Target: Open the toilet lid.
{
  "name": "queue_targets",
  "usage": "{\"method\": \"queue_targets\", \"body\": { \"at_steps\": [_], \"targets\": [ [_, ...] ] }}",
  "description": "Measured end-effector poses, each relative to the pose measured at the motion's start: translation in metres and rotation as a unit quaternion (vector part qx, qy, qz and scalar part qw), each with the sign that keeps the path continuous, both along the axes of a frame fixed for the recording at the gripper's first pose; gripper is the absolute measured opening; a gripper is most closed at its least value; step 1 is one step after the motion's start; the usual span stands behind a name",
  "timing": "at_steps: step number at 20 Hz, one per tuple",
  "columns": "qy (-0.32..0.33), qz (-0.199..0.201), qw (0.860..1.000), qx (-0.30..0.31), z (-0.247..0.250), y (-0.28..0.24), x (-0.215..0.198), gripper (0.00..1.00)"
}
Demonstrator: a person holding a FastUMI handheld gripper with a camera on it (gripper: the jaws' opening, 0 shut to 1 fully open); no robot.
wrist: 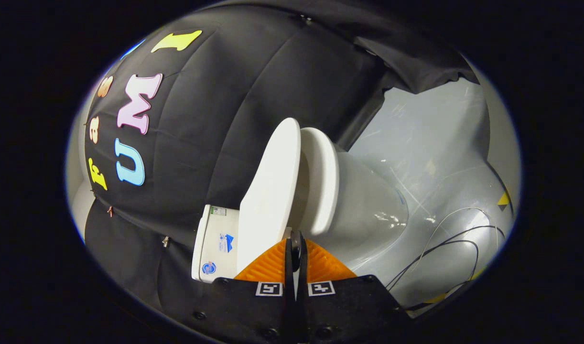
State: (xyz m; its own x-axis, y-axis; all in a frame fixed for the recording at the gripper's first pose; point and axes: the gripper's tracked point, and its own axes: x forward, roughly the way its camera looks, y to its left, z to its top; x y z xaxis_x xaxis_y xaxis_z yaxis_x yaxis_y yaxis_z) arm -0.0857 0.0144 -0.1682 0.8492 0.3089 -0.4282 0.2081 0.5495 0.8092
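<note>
Just ahead of the closed hand-held gripper [296, 248], the raised toilet lid [270, 191].

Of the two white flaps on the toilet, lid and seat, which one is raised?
The lid, the flat panel ahead of the shut tool, lifted toward the tank. The rounded seat lies on the bowl.

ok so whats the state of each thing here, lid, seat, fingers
toilet lid: raised, swung clear of the seat, near the tank
toilet seat: down on the bowl
tank: closed, behind the lid
fingers: closed together, nothing between them, just short of the lid's edge
</note>
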Motion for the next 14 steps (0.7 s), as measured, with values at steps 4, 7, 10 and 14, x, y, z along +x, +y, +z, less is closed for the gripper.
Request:
{"method": "queue_targets", "body": {
  "at_steps": [4, 7, 10, 14],
  "targets": [
    [0.0, -0.011, 1.0, -0.025, 0.025, 0.009, 0.002, 0.05],
    [-0.008, -0.009, 0.998, -0.054, 0.052, 0.018, 0.003, 0.05],
    [-0.022, -0.006, 0.997, -0.078, 0.081, 0.031, 0.002, 0.05],
    [-0.04, 0.005, 0.995, -0.093, 0.123, 0.059, 0.005, 0.05]
  ]
}}
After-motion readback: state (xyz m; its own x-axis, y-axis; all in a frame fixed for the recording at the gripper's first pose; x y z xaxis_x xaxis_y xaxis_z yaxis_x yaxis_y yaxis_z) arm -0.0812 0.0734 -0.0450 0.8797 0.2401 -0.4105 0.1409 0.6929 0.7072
